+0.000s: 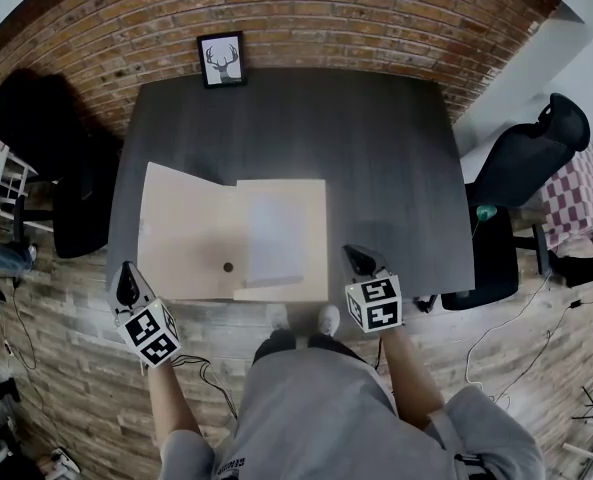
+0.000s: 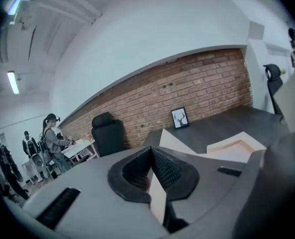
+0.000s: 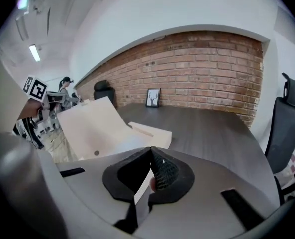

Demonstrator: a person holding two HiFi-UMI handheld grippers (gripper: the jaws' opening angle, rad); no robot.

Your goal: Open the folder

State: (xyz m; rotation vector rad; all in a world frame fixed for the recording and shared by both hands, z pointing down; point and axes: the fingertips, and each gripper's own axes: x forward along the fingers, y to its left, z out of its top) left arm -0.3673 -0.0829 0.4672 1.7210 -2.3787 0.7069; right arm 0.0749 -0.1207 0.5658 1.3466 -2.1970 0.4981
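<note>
Dark table (image 1: 376,158) bears the opened folder (image 1: 201,233); left gripper (image 1: 127,274), right gripper (image 1: 360,257) fingers (image 3: 164,173) closed, empty.

Soft, even indoor light filled the views; a ceiling tube (image 2: 13,82) glowed at nine o'clock in the left gripper view. The pale folder (image 1: 186,233) read brightest on the dark table (image 1: 376,168). Fisheye distortion bowed the brick wall (image 1: 306,18) and blackened corners; the near foreground sat unfocused.

The head camera looks steeply down on the surface (image 1: 376,168) from high up. Cameras on the left tongs (image 1: 127,280) and right tongs (image 1: 360,259) look low across it toward the brick wall (image 3: 207,68). All share the deer picture (image 1: 222,60).
</note>
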